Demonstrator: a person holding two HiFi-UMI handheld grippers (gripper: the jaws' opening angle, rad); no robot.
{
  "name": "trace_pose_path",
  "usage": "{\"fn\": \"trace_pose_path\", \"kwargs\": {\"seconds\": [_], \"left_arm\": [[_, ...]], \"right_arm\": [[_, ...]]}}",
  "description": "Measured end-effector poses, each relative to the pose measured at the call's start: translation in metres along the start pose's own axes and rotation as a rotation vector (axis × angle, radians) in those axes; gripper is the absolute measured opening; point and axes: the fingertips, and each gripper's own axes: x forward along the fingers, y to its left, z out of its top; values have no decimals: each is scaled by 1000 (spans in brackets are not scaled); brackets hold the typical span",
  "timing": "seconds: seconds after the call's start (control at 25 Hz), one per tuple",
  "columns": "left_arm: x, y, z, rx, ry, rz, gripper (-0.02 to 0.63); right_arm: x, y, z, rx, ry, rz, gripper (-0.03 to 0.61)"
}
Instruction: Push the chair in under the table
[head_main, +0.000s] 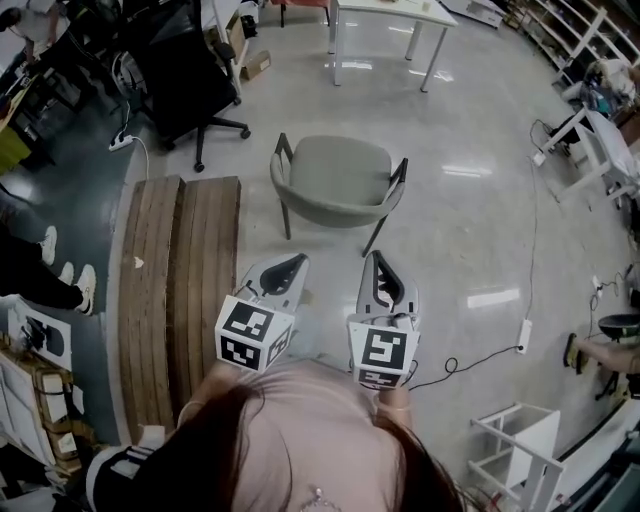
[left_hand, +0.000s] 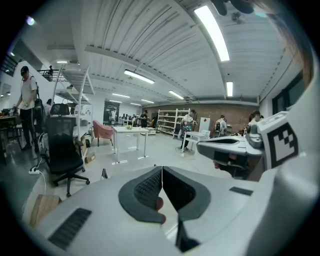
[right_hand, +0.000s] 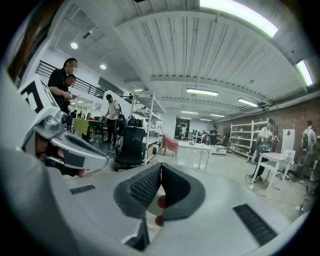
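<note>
**Two closed grippers held out, chair not yet under the table**

The gray chair stands on the shiny floor, in the middle of the room. Its round back is on the near side, toward the person. The white table is on the far side of it. There is bare floor between the chair and the table legs, so the chair is not under the table.

The person holds both tools out in front, side by side. The left gripper has its jaws pressed together, and nothing is between them. The right gripper is the same: jaws pressed together with nothing in them. Both point toward the chair. Their tips are near the chair's near legs, but they do not touch the chair.

Each tool has a cube with black and white squares on it. The left cube and the right cube sit close to the person's body.

On the left, near the person, lie brown wooden boards. A black office chair stands far off on the left. On the right, a white power strip with a black cord lies on the floor. From the left gripper view, a pink chair shows far back, left of the white table.
</note>
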Motion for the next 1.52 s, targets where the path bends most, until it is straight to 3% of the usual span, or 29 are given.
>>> {"fn": "trace_pose_path", "kwargs": {"seconds": [0.72,0.88,1.36,1.52], "left_arm": [[95,87,4,100,100,-18,11],[108,102,3,128,115,-43,72],[138,135,-19,213,218,-128,107],[148,137,-44,264,310,-148,120]], "right_arm": [[118,11,-20,-156,115,66,25],[139,18,-29,-189,165,70,29],[185,37,-56,-245,272,103,105],[193,45,-75,-290,326,140,137]]}}
